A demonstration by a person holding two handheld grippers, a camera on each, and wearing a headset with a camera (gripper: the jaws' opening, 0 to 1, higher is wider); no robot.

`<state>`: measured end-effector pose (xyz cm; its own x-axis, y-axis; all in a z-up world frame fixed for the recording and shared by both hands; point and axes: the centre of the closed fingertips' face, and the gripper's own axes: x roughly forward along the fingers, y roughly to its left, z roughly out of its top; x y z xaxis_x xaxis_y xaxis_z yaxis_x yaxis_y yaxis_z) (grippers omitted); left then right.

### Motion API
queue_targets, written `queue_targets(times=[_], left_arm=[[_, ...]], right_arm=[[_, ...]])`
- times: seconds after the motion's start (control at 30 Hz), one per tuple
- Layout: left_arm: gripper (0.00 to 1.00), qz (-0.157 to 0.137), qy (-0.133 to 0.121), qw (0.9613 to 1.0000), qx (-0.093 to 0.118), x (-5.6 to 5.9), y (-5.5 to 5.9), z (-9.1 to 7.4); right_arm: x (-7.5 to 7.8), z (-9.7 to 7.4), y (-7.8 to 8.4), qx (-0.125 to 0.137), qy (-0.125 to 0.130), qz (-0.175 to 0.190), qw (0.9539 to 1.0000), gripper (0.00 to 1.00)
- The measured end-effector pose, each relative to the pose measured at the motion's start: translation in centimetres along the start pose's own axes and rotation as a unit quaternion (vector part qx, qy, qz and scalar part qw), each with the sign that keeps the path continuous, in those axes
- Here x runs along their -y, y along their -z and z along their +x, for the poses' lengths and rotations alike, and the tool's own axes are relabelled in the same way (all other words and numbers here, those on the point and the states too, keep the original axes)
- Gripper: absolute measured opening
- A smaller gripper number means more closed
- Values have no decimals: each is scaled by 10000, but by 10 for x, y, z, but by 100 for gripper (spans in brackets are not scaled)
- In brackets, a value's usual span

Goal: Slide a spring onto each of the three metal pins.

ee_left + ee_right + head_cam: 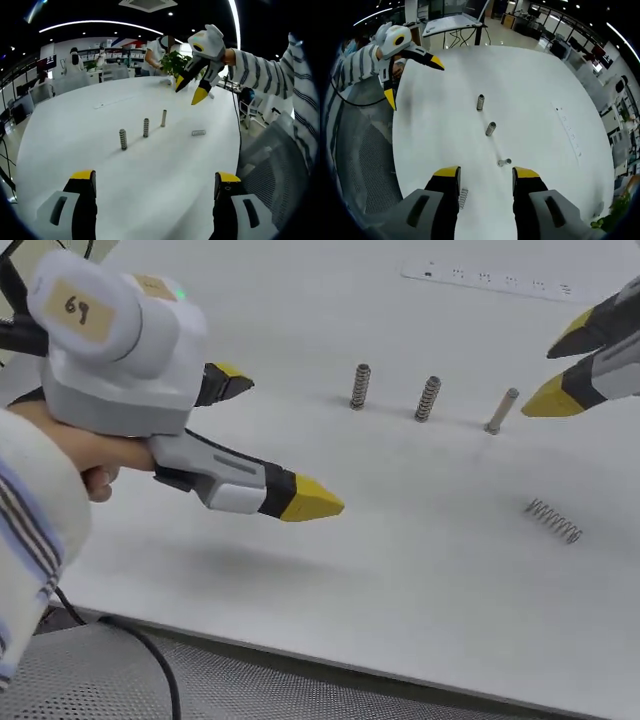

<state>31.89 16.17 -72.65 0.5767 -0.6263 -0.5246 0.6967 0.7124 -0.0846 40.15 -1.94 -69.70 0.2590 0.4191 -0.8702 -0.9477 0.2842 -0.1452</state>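
My right gripper [560, 364] hangs released near the bare pin [501, 411]. The loose spring [553, 520] lies on the worktop [400, 580] below it. My left gripper [280, 440] is also spread, well apart.

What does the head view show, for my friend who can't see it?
Three metal pins stand in a row on a white table: two wear springs, one is bare, and a loose spring lies nearby. The left gripper and right gripper hover open at either side.

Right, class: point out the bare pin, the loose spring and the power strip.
bare pin [502, 411], head view, middle of its shaft.
loose spring [553, 520], head view, middle of its coils.
power strip [495, 281], head view, middle of its top face.
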Motion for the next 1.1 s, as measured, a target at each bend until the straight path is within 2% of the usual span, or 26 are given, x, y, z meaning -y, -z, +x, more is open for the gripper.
queue_targets(times=[0.1,0.27,0.4,0.47,0.63,0.83,0.97,1.1], left_arm=[[96,-30,1,10000,36,2,-1,-1],[96,7,30,10000,7,5,-2,-1],[96,37,48,10000,12,5,-5,-2],[96,50,49,10000,9,4,-6,-3],[96,-16,102,9999,55,5,-8,-6],[96,-11,92,9999,85,5,-11,-8],[97,-15,120,9999,26,5,-9,-9],[97,-22,113,9999,1,5,-7,-10]], right_arm=[[-3,-11,10,174,97,311,9993,39],[-7,-23,28,290,272,631,9972,40],[-11,-34,40,519,412,1056,9922,39],[-12,-38,47,613,485,1135,9905,40],[-16,-42,60,934,531,1459,9834,41],[-22,-43,73,1121,641,1669,9775,46],[-29,-40,78,1216,601,1754,9751,48],[-33,-38,80,1370,651,1779,9723,55]])
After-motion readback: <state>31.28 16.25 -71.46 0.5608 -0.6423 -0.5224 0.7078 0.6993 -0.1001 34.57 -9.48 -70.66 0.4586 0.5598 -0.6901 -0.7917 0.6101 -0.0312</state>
